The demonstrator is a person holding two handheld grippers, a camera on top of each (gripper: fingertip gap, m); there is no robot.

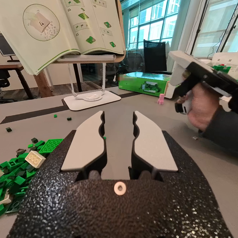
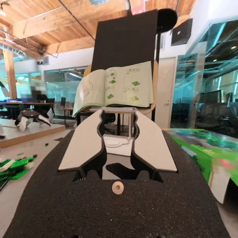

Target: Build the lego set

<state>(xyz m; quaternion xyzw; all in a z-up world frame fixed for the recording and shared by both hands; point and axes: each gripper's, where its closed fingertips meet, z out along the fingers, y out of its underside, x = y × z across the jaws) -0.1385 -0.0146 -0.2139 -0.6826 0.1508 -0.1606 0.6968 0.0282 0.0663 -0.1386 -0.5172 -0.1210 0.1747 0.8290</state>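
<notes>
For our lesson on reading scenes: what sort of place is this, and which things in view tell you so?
Probably an open-plan office: glass partitions, desks and a mesh office chair stand behind the work table, under an exposed timber ceiling.

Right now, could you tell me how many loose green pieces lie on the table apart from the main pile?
3: a bright green one, a dark one just right of it, and a dark one farther left. More may be hidden behind the left gripper.

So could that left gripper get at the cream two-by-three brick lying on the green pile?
Probably yes. The left gripper is open and empty, and the cream brick lies exposed atop the green pile just to its left, nothing covering it.
</notes>
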